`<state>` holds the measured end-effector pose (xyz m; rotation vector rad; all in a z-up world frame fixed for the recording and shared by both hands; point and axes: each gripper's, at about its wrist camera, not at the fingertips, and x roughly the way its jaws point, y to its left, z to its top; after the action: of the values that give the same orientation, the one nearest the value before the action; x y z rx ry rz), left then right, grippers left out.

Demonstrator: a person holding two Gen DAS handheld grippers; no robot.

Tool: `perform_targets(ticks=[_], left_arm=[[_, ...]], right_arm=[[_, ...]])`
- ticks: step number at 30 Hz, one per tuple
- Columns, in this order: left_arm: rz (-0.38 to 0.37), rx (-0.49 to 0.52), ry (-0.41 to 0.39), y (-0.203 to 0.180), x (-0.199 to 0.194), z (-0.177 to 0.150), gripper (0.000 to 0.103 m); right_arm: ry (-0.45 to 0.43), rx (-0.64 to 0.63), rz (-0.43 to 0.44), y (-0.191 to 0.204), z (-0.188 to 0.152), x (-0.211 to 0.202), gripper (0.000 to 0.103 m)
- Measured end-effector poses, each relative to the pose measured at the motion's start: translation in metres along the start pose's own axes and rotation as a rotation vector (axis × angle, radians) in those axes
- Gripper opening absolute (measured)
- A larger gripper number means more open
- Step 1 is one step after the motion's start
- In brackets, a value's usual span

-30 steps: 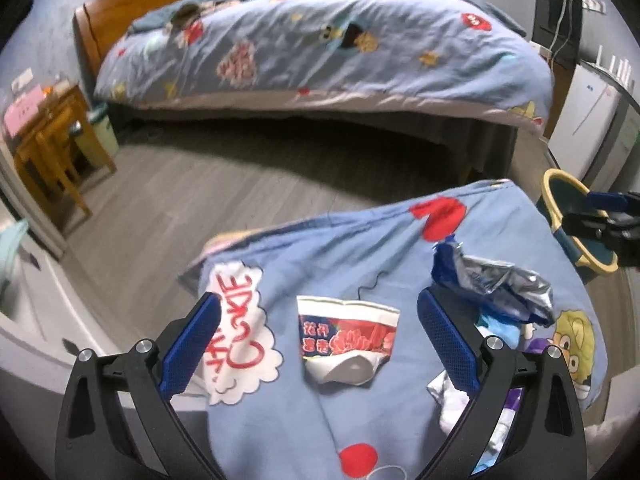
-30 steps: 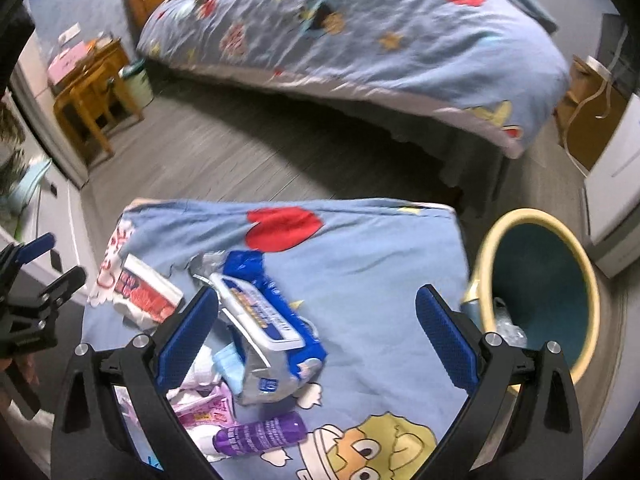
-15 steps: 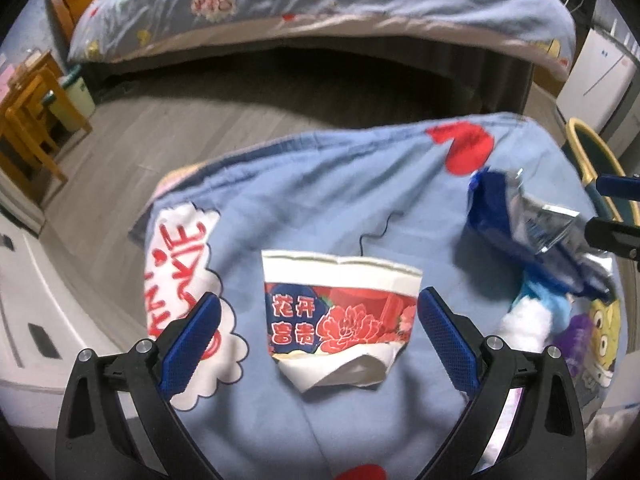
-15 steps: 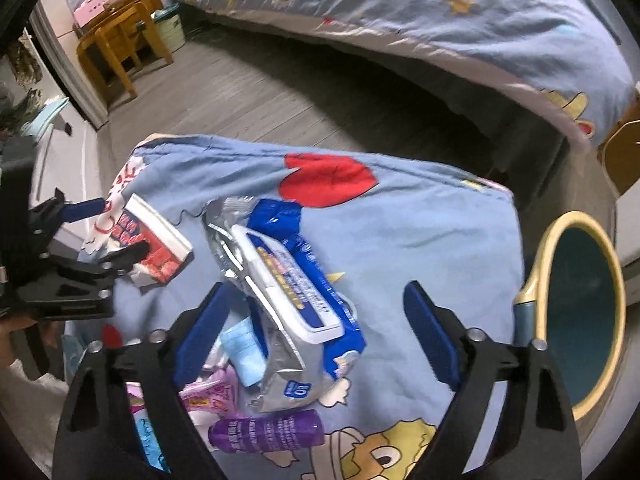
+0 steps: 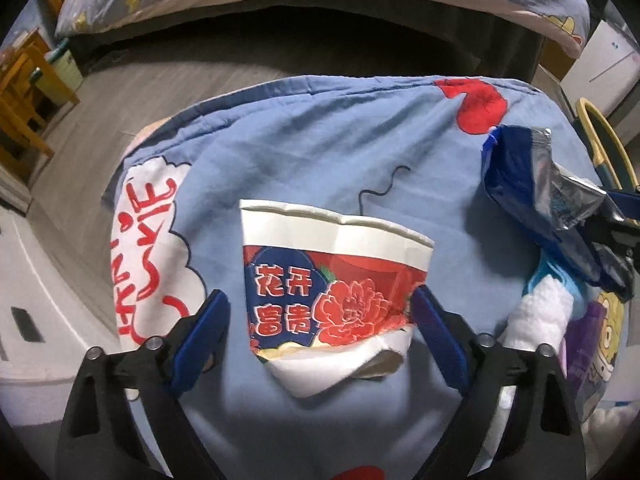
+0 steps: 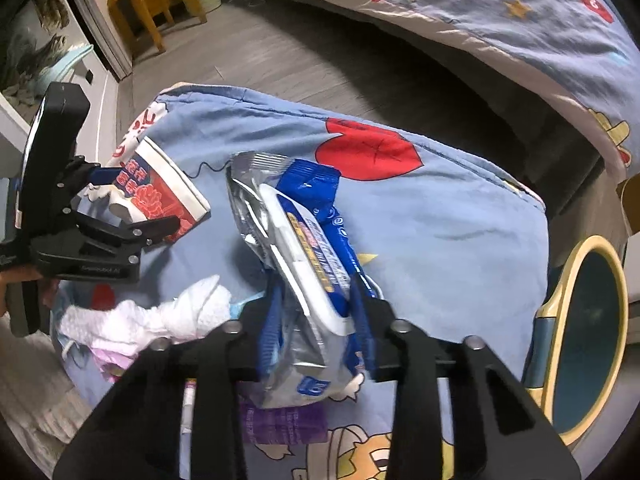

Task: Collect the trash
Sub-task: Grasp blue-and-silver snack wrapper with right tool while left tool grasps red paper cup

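Wrapper [image 6: 308,256] blue, silver, crumpled, white-labelled

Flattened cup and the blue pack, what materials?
Flattened cup: looks like printed paperboard, matte white, with sharp creases and a torn base. Blue pack: probably glossy plastic film with a silvery foil-like lining, crinkled, with a rigid white flip lid, likely moulded plastic.

The bin [image 5: 604,140] is cut off at the picture's edge. The purple tube [image 6: 280,420] hides under the wipes pack [image 6: 312,248]. The tube's words are blurry.
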<state>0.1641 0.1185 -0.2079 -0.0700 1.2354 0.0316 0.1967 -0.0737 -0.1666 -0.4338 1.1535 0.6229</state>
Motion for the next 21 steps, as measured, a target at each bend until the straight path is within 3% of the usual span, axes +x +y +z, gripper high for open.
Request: perform_targets(ticks=[4,14,18,21], left_arm=[[-0.026,0.004,0.001,-0.002,-0.001,0.000,0.068],[-0.023,0.003,-0.056,-0.004,-0.019,0.005,0.049],[-0.025,0.019,-0.110,-0.011,-0.032,0.010,0.026],[-0.070,0.026,-0.134,-0.016,-0.042,0.015,0.013]], right_arm=[[-0.012,0.007,0.003,-0.004,0.001,-0.005,0.023],[-0.074,0.054,0.010,-0.021,0.004,-0.027,0.023],[-0.102,0.090,0.012,-0.030,0.004,-0.037,0.023],[-0.117,0.111,0.012,-0.037,0.004,-0.043,0.023]])
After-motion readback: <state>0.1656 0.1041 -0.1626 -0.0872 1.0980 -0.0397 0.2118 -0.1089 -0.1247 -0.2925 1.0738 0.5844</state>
